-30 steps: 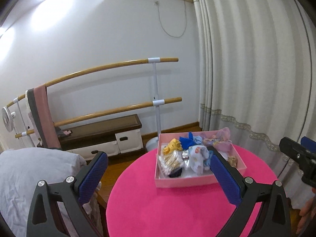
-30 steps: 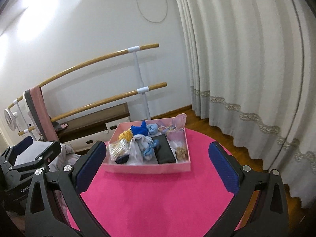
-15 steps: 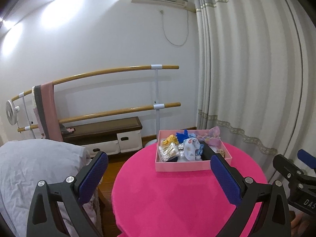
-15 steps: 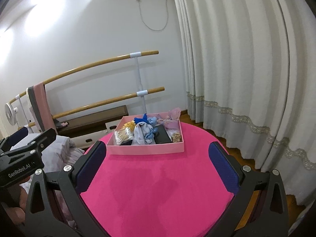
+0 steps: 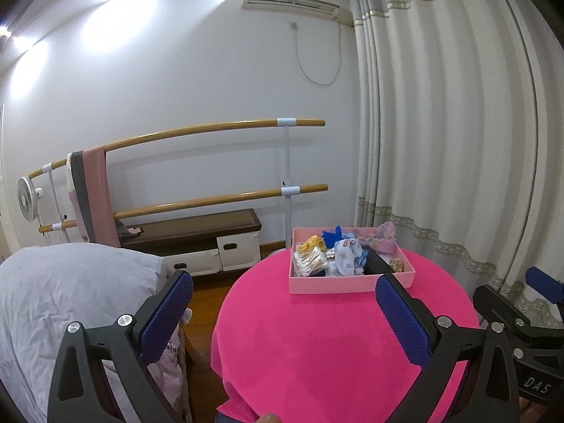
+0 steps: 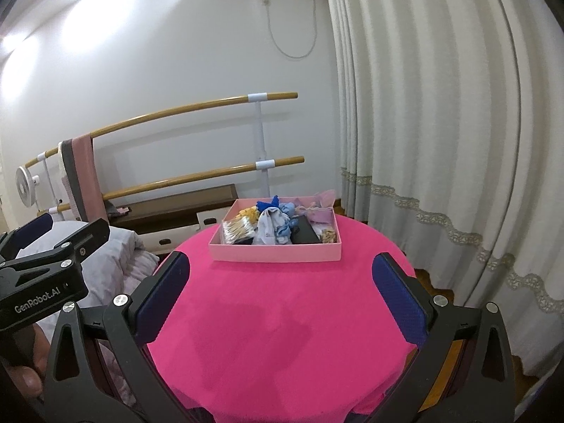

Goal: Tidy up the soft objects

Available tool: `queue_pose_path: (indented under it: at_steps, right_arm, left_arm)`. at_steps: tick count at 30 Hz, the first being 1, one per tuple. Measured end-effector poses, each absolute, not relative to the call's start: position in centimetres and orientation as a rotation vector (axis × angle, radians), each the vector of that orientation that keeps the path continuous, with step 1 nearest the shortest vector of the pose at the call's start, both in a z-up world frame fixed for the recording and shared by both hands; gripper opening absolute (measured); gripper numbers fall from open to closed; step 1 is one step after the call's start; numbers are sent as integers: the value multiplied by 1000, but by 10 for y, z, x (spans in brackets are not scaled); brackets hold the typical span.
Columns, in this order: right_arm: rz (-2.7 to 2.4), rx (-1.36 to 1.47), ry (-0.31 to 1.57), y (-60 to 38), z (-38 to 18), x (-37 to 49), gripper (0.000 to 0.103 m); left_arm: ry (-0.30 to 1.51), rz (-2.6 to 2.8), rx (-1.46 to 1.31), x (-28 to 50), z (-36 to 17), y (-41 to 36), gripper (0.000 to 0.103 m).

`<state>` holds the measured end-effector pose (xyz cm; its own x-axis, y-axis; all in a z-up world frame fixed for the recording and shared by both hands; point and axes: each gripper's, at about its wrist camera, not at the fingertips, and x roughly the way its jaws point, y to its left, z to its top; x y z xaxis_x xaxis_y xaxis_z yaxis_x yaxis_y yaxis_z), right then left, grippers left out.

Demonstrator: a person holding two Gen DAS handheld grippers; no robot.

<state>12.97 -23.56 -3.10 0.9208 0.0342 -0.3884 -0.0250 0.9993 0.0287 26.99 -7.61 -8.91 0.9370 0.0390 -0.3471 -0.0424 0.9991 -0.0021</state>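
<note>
A pink box [image 5: 349, 284] [image 6: 275, 252] stands at the far side of a round table with a bright pink cloth [image 5: 335, 345] [image 6: 282, 317]. It holds soft things: a yellow scrunchie [image 5: 310, 243], a blue cloth [image 5: 333, 235], a white patterned cloth [image 5: 347, 259] [image 6: 269, 227], lilac fabric [image 5: 384, 236], a bag of cotton swabs [image 6: 238, 230] and a black case [image 6: 305, 234]. My left gripper [image 5: 283, 294] is open and empty, well short of the box. My right gripper [image 6: 280, 273] is open and empty, near the table's front.
A bed with a grey quilt [image 5: 70, 289] lies left of the table. Wooden ballet bars [image 5: 211, 130] with a pink towel [image 5: 98, 197] and a low bench [image 5: 197, 229] stand against the back wall. White curtains [image 5: 458, 141] hang at the right.
Both grippers have pulled back and away from the box, which now looks smaller and farther. Both stay open and empty.
</note>
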Motion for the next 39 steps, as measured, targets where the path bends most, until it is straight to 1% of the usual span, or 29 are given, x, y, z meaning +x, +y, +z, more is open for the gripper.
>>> queue_pose_path:
  at_steps: [7,19,39]
  right_arm:
    - [30,26,401,-234,-31,128,103]
    - [17,36,407,-240,-32,128,103]
    - [7,34,400,-246,-32,126,103]
  left_arm:
    - [358,40,-25,257,-82,-73,103]
    - [419,-6,-35,254,-69,-73,103]
    - [410,6,-22,243,-61,-74,103]
